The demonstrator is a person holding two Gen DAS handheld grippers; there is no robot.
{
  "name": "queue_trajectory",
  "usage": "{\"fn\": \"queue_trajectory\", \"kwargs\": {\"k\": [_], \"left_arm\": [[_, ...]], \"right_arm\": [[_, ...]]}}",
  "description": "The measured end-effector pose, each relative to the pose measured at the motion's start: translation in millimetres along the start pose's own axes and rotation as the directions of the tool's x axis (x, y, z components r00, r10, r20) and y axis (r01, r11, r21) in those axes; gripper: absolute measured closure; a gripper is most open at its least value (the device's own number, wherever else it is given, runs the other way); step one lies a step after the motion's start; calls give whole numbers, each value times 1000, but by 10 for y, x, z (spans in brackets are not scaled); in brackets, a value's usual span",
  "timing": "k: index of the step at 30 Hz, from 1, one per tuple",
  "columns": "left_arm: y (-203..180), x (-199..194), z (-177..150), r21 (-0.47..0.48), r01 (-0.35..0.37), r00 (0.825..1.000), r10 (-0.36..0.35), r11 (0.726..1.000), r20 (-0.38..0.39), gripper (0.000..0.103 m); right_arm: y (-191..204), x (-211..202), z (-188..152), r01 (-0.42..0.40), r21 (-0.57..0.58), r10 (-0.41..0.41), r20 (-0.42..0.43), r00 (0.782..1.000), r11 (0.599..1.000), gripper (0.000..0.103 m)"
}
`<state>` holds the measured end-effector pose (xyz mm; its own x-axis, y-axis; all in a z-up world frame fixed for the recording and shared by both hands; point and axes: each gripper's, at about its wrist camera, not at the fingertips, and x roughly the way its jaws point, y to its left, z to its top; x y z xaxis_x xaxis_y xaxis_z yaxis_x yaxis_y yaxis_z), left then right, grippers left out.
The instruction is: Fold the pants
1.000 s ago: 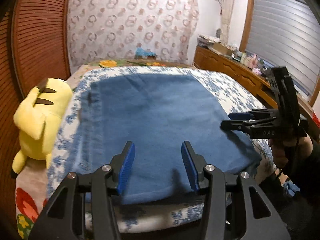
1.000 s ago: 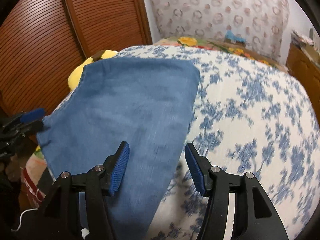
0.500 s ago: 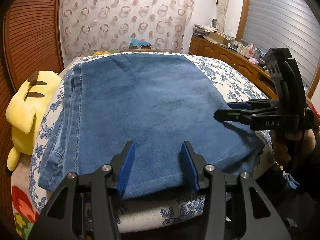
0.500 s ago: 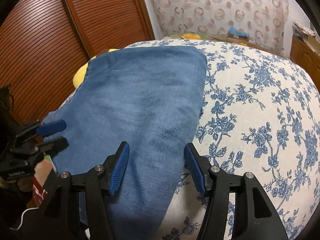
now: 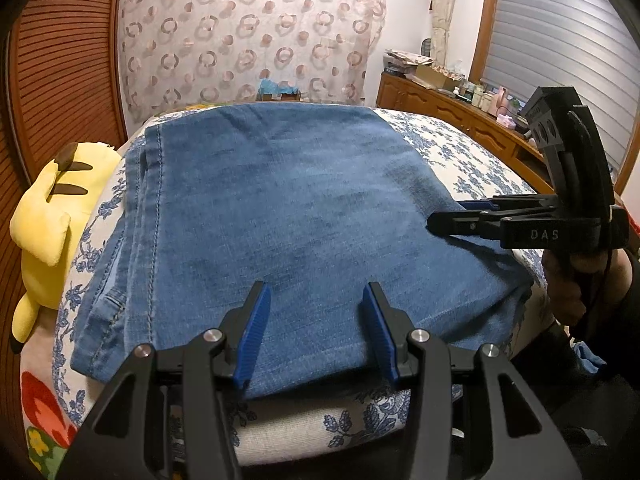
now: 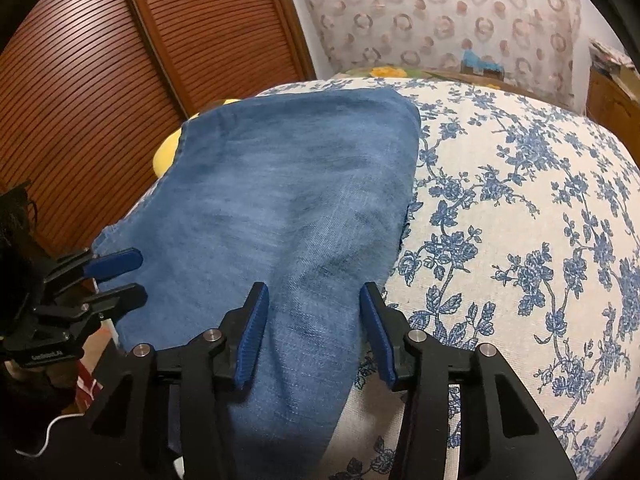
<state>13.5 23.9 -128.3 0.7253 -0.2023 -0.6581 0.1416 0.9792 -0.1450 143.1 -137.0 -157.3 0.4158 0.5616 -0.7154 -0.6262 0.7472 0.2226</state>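
Blue denim pants (image 5: 288, 208) lie folded flat on a floral bed (image 5: 472, 164), waistband seam along the left. My left gripper (image 5: 316, 320) is open, just above the near edge of the pants, holding nothing. My right gripper (image 6: 312, 320) is open over the pants' (image 6: 288, 208) near right corner, where the cloth hangs over the bed's edge. The right gripper also shows in the left wrist view (image 5: 448, 220) at the pants' right edge. The left gripper shows in the right wrist view (image 6: 120, 276), open at the pants' left edge.
A yellow plush toy (image 5: 52, 216) lies at the bed's left side beside a wooden louvred door (image 6: 120, 60). A curtain (image 5: 248, 32) hangs behind the bed. A wooden dresser (image 5: 460, 116) with clutter stands at the right. The floral bedspread (image 6: 520, 220) extends right of the pants.
Both grippers have moved closer and lower toward the near edge of the pants. Both stayed open. The pants lie unchanged.
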Motion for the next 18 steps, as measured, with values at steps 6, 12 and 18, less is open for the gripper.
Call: {"fn": "queue_trajectory", "kwargs": {"k": [6,12,18], "left_arm": [[21,-21,-47,2,6,1000,-6,1000,6,56],[87,-179,-114,-9,-7,1000,7,1000,12,56],[444,-551,-73,-80,-73,994,79,994,73,56]], "right_arm": [[118,-78,59,-40,-38,41,17,999,998,91],[437,-407,337,-107,-120,120,107,987,987,97],[949,-437,634,-141,-253,175,119,977,957,97]]}}
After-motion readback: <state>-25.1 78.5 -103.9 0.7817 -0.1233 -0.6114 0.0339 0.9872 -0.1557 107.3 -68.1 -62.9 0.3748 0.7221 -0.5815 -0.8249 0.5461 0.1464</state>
